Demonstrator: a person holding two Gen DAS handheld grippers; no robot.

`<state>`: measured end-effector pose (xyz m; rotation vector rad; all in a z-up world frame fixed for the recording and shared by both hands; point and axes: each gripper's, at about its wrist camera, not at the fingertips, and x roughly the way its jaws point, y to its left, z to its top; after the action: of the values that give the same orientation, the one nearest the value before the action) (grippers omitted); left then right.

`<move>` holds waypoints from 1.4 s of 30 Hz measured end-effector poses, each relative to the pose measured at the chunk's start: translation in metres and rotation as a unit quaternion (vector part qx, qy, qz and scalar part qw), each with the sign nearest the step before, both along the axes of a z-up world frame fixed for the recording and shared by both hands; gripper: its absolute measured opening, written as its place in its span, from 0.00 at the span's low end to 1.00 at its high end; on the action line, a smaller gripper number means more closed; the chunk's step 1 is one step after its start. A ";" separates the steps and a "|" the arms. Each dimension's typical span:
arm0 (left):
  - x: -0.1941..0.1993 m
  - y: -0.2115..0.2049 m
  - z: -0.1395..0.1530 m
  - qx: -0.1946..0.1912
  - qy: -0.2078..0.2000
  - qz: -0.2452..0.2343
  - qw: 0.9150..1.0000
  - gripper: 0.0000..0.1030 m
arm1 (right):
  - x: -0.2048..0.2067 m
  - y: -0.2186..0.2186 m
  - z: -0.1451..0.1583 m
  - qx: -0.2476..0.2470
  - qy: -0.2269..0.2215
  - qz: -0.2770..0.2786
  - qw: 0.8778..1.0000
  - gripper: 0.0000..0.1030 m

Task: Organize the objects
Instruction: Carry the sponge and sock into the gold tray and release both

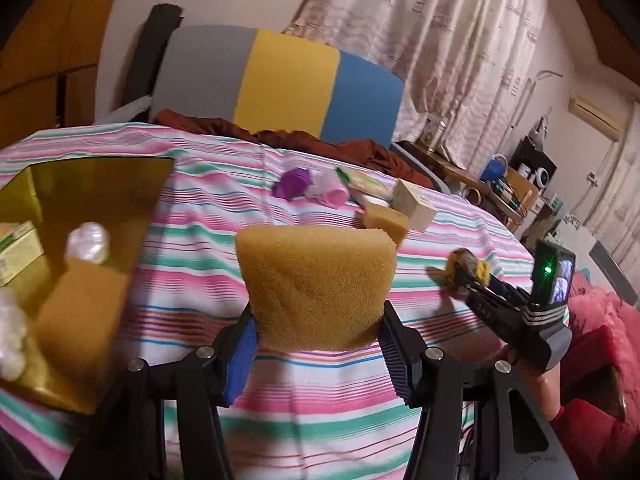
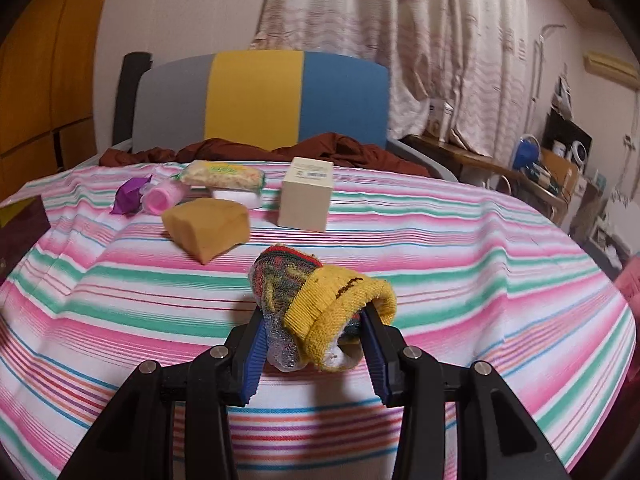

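1. Left wrist view showed the left gripper (image 1: 318, 334) clamped on a tan porous sponge block (image 1: 316, 288), carried above the pink, green and white striped cloth (image 1: 320, 392).
2. Just to its left sat the open gold cardboard box (image 1: 92, 188), already holding another tan sponge (image 1: 80, 308), a white crinkled ball (image 1: 88, 242) and a pale green packet (image 1: 18, 252).
3. Right wrist view had the right gripper (image 2: 314, 344) squeezed shut on a rolled yellow and multicoloured knitted sock (image 2: 320, 304).
4. Left out on the cloth: a third sponge (image 2: 206, 220), a cream cube box (image 2: 306, 200), a purple wrapper (image 2: 130, 196), a pink tube (image 2: 160, 200) and a noodle packet (image 2: 222, 176).
5. By my read, this was the carrying step, 2 items in transit.
6. Next move would call for swinging the sponge over the box's free space and releasing gently, since it is springy.
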<state>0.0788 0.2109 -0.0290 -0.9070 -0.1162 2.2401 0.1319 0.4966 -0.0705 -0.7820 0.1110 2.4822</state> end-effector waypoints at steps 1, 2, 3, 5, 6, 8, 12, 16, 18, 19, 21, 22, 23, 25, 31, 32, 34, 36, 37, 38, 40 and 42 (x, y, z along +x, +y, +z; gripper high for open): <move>-0.001 -0.005 0.001 0.003 -0.002 0.004 1.000 0.56 | 0.001 -0.002 0.001 -0.003 0.002 -0.001 1.000 0.42; -0.005 -0.013 0.001 0.004 -0.003 0.011 1.000 0.56 | 0.002 -0.004 0.002 -0.007 0.003 -0.002 1.000 0.42; -0.007 -0.017 0.002 0.003 -0.004 0.016 1.000 0.56 | 0.003 -0.007 0.004 -0.013 0.006 0.000 1.000 0.42; -0.013 -0.030 0.003 0.007 -0.010 0.029 0.999 0.56 | 0.002 -0.016 0.007 -0.020 0.010 0.009 1.000 0.42; -0.016 -0.036 0.004 0.010 -0.012 0.035 0.999 0.56 | 0.002 -0.023 0.010 -0.023 0.014 0.017 0.999 0.42; -0.023 -0.049 0.009 0.016 -0.011 0.049 0.999 0.56 | -0.001 -0.034 0.014 -0.025 0.019 0.031 0.999 0.42; -0.037 -0.075 0.020 0.019 0.004 0.076 0.997 0.56 | -0.007 -0.063 0.028 -0.048 0.039 0.072 0.995 0.42; -0.054 -0.102 0.023 0.007 0.012 0.113 0.994 0.56 | -0.018 -0.090 0.040 -0.070 0.052 0.111 0.990 0.42; -0.062 -0.113 0.021 -0.003 0.009 0.126 0.992 0.56 | -0.023 -0.104 0.045 -0.076 0.057 0.129 0.987 0.42; -0.066 -0.117 0.019 -0.010 0.006 0.134 0.991 0.56 | -0.026 -0.113 0.050 -0.082 0.062 0.142 0.984 0.42; -0.075 -0.129 0.013 -0.021 -0.006 0.149 0.989 0.56 | -0.030 -0.127 0.056 -0.090 0.069 0.161 0.981 0.42; -0.080 -0.132 0.009 -0.028 -0.012 0.154 0.988 0.56 | -0.033 -0.136 0.060 -0.092 0.072 0.172 0.978 0.42; -0.087 -0.136 0.004 -0.040 -0.023 0.161 0.986 0.56 | -0.035 -0.145 0.065 -0.094 0.075 0.183 0.976 0.42; -0.096 -0.141 -0.004 -0.054 -0.039 0.164 0.984 0.56 | -0.036 -0.159 0.071 -0.096 0.081 0.199 0.972 0.42; -0.100 -0.142 -0.020 -0.097 -0.056 0.164 0.980 0.59 | -0.043 -0.197 0.089 -0.103 0.094 0.243 0.960 0.42; -0.101 -0.141 -0.021 -0.101 -0.060 0.160 0.980 0.60 | -0.046 -0.203 0.091 -0.104 0.094 0.251 0.958 0.42; -0.100 -0.143 -0.023 -0.094 -0.070 0.155 0.981 0.67 | -0.049 -0.212 0.092 -0.104 0.091 0.261 0.955 0.42; -0.101 -0.147 -0.022 -0.089 -0.075 0.153 0.981 0.76 | -0.054 -0.220 0.092 -0.108 0.086 0.272 0.952 0.42; -0.101 -0.148 -0.020 -0.087 -0.077 0.155 0.981 0.81 | -0.057 -0.224 0.091 -0.111 0.082 0.278 0.951 0.42; -0.100 -0.151 -0.018 -0.080 -0.077 0.159 0.981 0.84 | -0.058 -0.226 0.091 -0.112 0.080 0.280 0.950 0.42; -0.098 -0.156 -0.014 -0.068 -0.076 0.166 0.981 0.94 | -0.061 -0.233 0.088 -0.118 0.072 0.288 0.948 0.42; -0.096 -0.163 -0.007 -0.054 -0.069 0.183 0.979 1.00 | -0.064 -0.239 0.085 -0.123 0.064 0.295 0.945 0.42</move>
<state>-0.0174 0.0483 -0.0362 -1.1801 -0.2449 2.5381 0.0681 0.2572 0.0145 -0.8488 0.2734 3.1339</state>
